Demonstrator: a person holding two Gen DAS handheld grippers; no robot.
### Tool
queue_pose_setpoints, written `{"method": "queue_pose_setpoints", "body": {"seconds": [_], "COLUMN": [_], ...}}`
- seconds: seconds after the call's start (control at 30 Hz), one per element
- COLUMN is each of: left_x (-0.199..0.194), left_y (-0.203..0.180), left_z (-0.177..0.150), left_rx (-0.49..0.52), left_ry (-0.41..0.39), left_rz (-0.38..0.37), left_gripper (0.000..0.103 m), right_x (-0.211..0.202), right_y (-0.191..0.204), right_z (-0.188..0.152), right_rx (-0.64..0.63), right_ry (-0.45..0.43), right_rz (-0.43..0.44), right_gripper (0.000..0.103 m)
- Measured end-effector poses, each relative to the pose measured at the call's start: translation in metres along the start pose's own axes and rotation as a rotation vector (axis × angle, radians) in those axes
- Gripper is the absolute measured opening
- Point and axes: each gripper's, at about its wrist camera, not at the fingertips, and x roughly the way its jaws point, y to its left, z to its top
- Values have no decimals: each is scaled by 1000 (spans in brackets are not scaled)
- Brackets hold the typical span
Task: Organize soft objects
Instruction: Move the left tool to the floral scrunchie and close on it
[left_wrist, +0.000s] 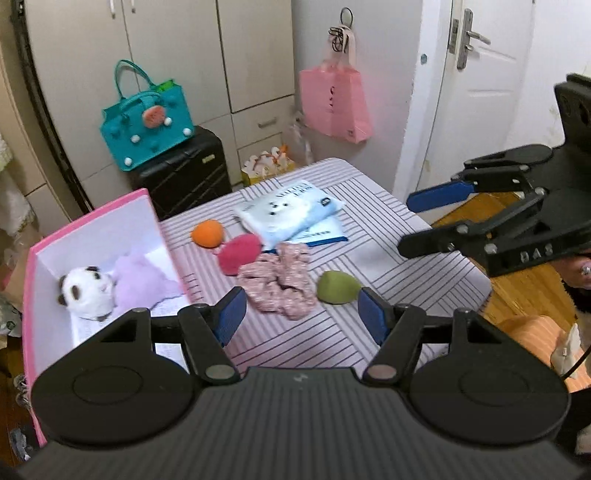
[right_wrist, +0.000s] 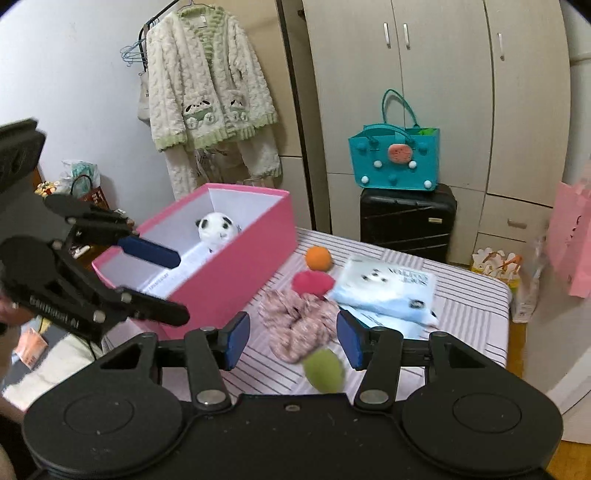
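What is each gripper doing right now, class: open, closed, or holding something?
Left gripper: open, holding nothing.
Right gripper: open, holding nothing.

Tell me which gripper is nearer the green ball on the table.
Right. The right gripper hangs open just above the green ball, which sits almost between its fingers. The left gripper is also open, off toward the pink box, with the floral cloth ahead.

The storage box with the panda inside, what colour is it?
Pink outside, white inside; the right wrist view shows it best.
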Motion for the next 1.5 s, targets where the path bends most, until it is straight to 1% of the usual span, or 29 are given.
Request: {"method": "queue_pose_setpoints", "body": {"seconds": [0.1,0.2,0.23,0.27,0.3,0.4,0.47,0.53,0.6,0.63,0.7,0.77,0.8,0.9,0.97,1.0,1.07,1.13,1.23,1.27,1.3,1.33,1.37,1.5], "left_x": [12,17,18,21,24,33,43,56,69,77,90,102,109,126,135,139,148,154,160,162,163,164,164,167], "left_y": [-9,-14,-15,-18,-22,-32,-36,-34,-31,-31,-30,-27,-26,-30,-29,-28,-26,-25,-23,-21,-20,-18,-16,-10], "left_z": [1,-3,-5,-6,-7,-8,-9,-9,-11,-12,-14,-16,-17,-20,-21,-21,-21,-20,-19,-19,-20,-20,-21,-22], "left_rx": [-12,-65,-90,-101,-104,-106,-118,-175,-228,-245,-279,-305,-309,-256,-242,-242,-249,-239,-229,-231,-235,-244,-251,-274], "left_ry": [14,-29,-42,-50,-58,-87,-89,-77,-79,-86,-94,-99,-100,-120,-122,-117,-101,-94,-97,-96,-93,-89,-89,-90], "left_rz": [-26,-69,-74,-72,-62,-20,-3,-7,1,21,64,94,122,267,323,331,317,320,365,374,383,391,392,396], "left_gripper": [66,66,66,66,66,66,66,66,66,66,66,66,66,66,68,69,71,73,77,77,80,85,87,88], "right_x": [-1,5,8,11,14,25,33,45,56,62,69,80,84,95,100,101,104,107,111,112,112,112,112,113], "right_y": [-12,-21,-22,-25,-28,-33,-37,-41,-41,-40,-41,-40,-39,-32,-27,-26,-22,-20,-20,-20,-19,-19,-18,-17], "right_z": [-16,-34,-39,-43,-46,-59,-66,-74,-82,-86,-91,-94,-96,-97,-96,-96,-94,-92,-92,-91,-90,-90,-89,-86], "right_rx": [19,8,5,1,-2,-25,-24,-12,-11,-14,13,38,36,-4,-28,-37,-46,-53,-51,-48,-46,-46,-47,-52], "right_ry": [13,18,21,29,34,41,35,26,4,-22,-64,-76,-78,-79,-66,-60,-52,-43,-22,-15,-10,-6,-2,-8], "right_rz": [20,22,27,38,50,71,85,86,66,52,53,47,31,-18,-18,-12,-3,-16,-22,-24,-25,-29,-34,-46], "right_gripper": [58,59,62,73,78,78,78,78,78,78,78,78,78,78,78,77,77,76,75,73,72,72,72,71]}}
